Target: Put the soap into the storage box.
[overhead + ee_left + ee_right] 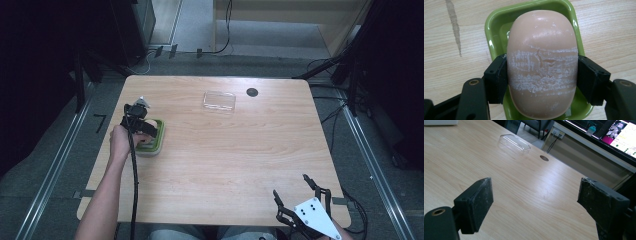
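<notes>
A peach-coloured bar of soap point(541, 65), scuffed white across its middle, lies over a green soap dish point(496, 27). My left gripper point(541, 78) is shut on the soap, its black pads pressing both long sides. From above, that gripper point(142, 127) points down over the green dish point(159, 137) at the table's left side. My right gripper point(295, 192) stands open near the front right corner; in its own view the gripper point(535, 205) has bare tabletop between the jaws.
A clear plastic lid point(219, 101) lies toward the back of the wooden table point(240, 160), also visible as the lid point(514, 143) ahead of the right gripper. A dark round cable hole point(252, 92) sits beside it. Cables and metal rails run along the floor.
</notes>
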`<act>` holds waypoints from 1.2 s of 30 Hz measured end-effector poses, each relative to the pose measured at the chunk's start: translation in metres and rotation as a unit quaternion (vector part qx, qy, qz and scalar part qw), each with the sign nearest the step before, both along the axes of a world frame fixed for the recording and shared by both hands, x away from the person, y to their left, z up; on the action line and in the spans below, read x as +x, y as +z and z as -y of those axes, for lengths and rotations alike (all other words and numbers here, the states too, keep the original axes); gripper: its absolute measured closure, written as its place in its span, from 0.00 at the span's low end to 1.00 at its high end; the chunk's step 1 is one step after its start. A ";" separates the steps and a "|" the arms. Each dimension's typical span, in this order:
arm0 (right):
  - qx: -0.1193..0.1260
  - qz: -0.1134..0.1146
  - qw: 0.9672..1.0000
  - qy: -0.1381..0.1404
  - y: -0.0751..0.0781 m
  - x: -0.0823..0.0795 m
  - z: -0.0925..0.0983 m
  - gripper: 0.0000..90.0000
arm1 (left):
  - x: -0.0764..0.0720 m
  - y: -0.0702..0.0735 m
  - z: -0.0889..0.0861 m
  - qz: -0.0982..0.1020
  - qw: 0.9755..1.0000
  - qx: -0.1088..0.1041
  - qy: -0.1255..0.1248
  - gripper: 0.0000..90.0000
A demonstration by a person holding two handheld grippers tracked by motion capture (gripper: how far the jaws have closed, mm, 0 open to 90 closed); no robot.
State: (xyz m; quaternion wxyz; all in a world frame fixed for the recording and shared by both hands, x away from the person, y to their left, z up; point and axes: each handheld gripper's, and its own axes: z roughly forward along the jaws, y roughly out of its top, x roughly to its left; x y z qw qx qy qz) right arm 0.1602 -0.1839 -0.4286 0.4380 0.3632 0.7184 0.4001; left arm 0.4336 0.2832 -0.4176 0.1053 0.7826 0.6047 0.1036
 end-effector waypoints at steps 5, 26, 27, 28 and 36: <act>0.000 0.000 1.000 0.000 0.000 0.000 0.000 0.15 | 0.000 -0.002 0.002 0.000 1.000 0.003 0.000 0.37; -0.006 0.003 1.000 0.001 0.000 -0.001 0.000 0.15 | 0.002 -0.008 0.002 -0.004 1.000 0.006 0.002 0.37; -0.007 0.003 1.000 0.001 0.000 0.000 0.000 0.15 | 0.002 -0.008 0.002 -0.004 1.000 0.006 0.002 0.37; -0.007 0.003 1.000 0.002 0.000 -0.001 0.000 0.15 | 0.002 -0.008 0.002 -0.004 1.000 0.007 0.001 0.37; -0.008 0.003 1.000 0.002 0.000 -0.001 -0.001 0.15 | 0.002 -0.011 0.001 -0.008 1.000 0.007 0.001 0.37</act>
